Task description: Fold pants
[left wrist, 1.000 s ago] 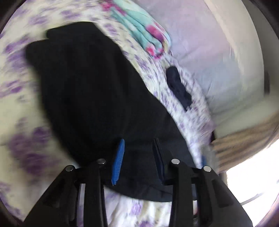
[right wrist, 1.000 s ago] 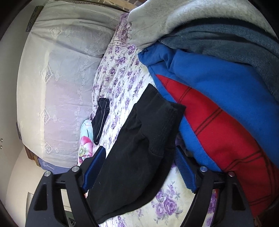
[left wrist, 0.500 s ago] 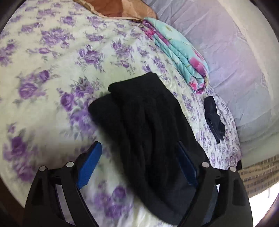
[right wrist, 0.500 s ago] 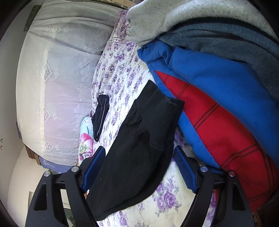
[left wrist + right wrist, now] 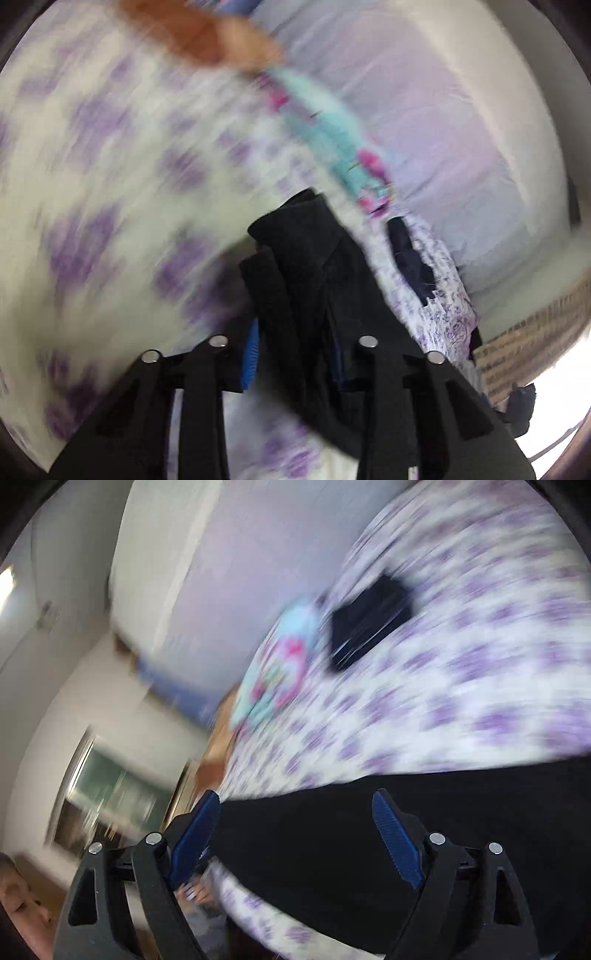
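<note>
The black pants lie bunched on the purple-flowered bedsheet. In the left wrist view, my left gripper has its jaws closing, with a thick fold of the pants pinched between the blue pads. The right pad is buried in cloth. In the blurred right wrist view, the pants stretch as a dark band across the lower frame. My right gripper stands wide over them, its jaws opening, and neither pad presses on the cloth.
A folded turquoise-and-pink cloth and a small dark garment lie farther up the bed, also as cloth and garment. An orange-brown cloth lies at the far edge. A person is at the lower left.
The left jaws, wide open half a second ago, have closed on a fold of the pants. The right view has swung away from the pile of blue and red clothes, towards the bed's other side.
</note>
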A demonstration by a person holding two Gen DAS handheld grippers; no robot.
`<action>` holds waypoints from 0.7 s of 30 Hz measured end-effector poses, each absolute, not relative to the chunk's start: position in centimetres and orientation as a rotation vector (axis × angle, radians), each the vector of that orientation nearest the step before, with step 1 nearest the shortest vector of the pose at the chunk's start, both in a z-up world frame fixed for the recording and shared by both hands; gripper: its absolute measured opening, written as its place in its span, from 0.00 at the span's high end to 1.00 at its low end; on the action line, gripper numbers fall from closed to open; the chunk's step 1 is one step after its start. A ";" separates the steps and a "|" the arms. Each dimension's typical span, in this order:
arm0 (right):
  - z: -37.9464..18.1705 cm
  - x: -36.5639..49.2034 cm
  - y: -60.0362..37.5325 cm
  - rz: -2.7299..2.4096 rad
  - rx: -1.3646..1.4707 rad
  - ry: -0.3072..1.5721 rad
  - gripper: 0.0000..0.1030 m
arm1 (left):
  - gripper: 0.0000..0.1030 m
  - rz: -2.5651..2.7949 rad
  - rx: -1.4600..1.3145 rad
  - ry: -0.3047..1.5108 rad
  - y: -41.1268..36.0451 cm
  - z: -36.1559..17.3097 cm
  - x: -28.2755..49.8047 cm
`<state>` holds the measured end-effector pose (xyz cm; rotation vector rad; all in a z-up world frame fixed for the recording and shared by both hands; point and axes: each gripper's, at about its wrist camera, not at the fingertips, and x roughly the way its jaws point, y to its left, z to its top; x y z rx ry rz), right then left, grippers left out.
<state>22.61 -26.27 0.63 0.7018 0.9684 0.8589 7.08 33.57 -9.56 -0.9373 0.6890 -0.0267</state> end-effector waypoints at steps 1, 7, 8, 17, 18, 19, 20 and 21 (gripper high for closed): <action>0.3 24.7 -23.1 0.925 0.662 1.041 0.17 | 0.76 -0.066 -0.968 0.669 33.9 -10.3 6.4; -2.3 34.6 -10.8 1.081 0.503 1.328 0.17 | 0.57 0.086 -0.808 0.598 32.0 -5.0 3.5; -3.2 35.6 -9.8 1.068 0.469 1.371 0.17 | 0.56 0.094 -0.780 0.579 31.5 -4.0 3.2; -7.2 34.3 -5.6 1.286 0.377 1.658 0.16 | 0.25 -0.266 -0.564 0.758 19.4 -3.7 10.5; -6.7 33.8 -5.0 1.358 0.387 1.656 0.15 | 0.25 -0.244 -0.526 0.787 18.3 -4.4 11.1; -6.2 33.5 -4.5 1.398 0.387 1.644 0.13 | 0.25 -0.220 -0.492 0.792 17.8 -4.9 11.3; -5.8 33.3 -4.0 1.436 0.395 1.630 0.10 | 0.25 -0.218 -0.474 0.788 17.5 -5.0 11.2; -5.7 33.2 -3.2 1.478 0.434 1.622 0.08 | 0.24 -0.221 -0.470 0.783 17.6 -5.1 11.3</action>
